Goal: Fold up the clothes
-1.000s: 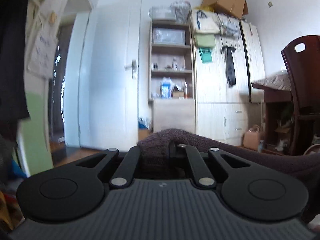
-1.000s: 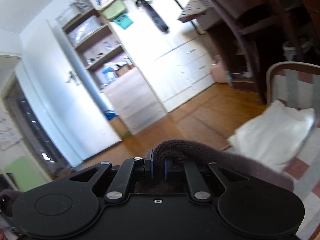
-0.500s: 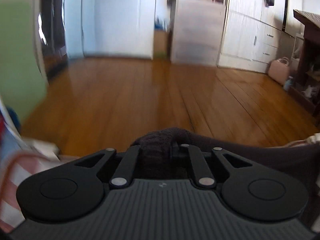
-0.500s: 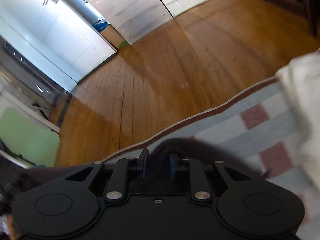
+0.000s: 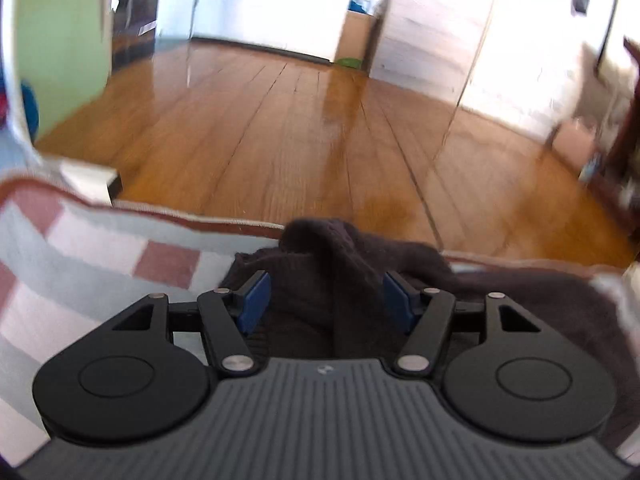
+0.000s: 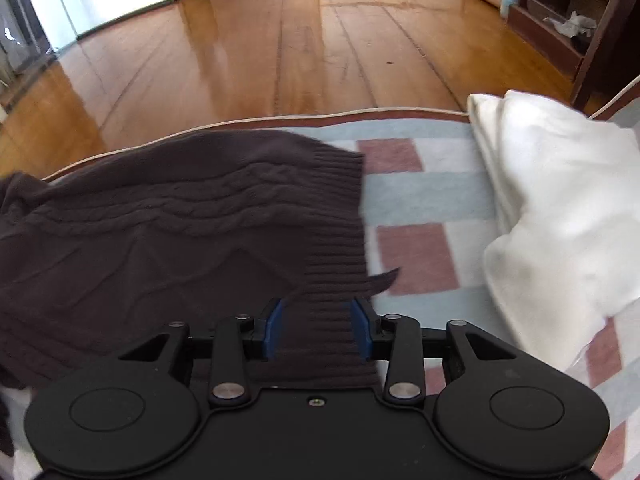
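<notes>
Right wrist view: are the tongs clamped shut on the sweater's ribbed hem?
No. The right tongs stand open, blue pads apart, with the ribbed hem of the dark sweater lying loose between them.

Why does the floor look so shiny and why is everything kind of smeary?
Left wrist view: window light bounces off the wooden floor as white glare, the far wall is washed out, and edges smear from motion. Right wrist view: the floor shines too, but the dark sweater looks sharper; straight lines bend from the fisheye lens.

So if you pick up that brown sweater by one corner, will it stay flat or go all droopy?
Probably droopy: the brown sweater already bunches into a soft hump between the left gripper pads. Its thick cable knit looks fairly heavy, so it would likely sag. The ribbed hem seems grippy, not slippery.
</notes>
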A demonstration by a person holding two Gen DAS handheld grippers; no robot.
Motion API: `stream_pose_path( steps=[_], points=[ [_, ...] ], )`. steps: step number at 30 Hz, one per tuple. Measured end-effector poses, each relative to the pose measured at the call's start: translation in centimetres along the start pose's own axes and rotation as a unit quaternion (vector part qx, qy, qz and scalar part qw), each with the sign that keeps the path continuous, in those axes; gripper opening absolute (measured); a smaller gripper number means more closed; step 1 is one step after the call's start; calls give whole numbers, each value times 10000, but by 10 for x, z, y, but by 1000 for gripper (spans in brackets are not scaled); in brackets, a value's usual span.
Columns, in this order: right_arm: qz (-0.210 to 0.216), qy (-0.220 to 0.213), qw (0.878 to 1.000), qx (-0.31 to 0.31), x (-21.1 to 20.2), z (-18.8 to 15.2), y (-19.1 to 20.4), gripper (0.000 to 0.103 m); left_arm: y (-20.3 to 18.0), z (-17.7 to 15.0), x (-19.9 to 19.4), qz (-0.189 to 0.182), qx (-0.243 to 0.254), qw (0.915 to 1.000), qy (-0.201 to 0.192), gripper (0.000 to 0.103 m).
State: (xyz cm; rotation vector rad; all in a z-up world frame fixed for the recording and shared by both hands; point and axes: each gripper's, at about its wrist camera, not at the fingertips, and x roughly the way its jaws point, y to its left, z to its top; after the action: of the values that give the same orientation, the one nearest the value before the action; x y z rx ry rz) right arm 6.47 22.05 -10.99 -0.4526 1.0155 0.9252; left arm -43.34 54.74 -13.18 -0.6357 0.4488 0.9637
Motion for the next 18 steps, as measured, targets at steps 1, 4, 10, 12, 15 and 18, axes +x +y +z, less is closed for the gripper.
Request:
stream_pose_path(
  steps=[1,4,10,12,15,18],
  points=[
    [40,-22,9999,136,3,4,-2,47,8,-3,1,-152,-217,9996,98,62],
    [231,9,9976,658,18,6,-11,48,18,-19,12,-507,-579,9952,609,62],
    [553,99,9890,1369,20,-20,-4,48,2,-33,34,-1082,-649,9858,1110,62],
    [549,132,9895,1330,17,-34,0,48,-10,-30,35,-1123,-416,9866,1105,62],
    [421,240,9912,1232,11,-56,4,48,-24,-29,30,-1198,-144,9862,1138,66],
    [-54,505,9947,898,6,-70,9,48,-29,-32,22,-1236,78,9847,1227,68]
  ],
)
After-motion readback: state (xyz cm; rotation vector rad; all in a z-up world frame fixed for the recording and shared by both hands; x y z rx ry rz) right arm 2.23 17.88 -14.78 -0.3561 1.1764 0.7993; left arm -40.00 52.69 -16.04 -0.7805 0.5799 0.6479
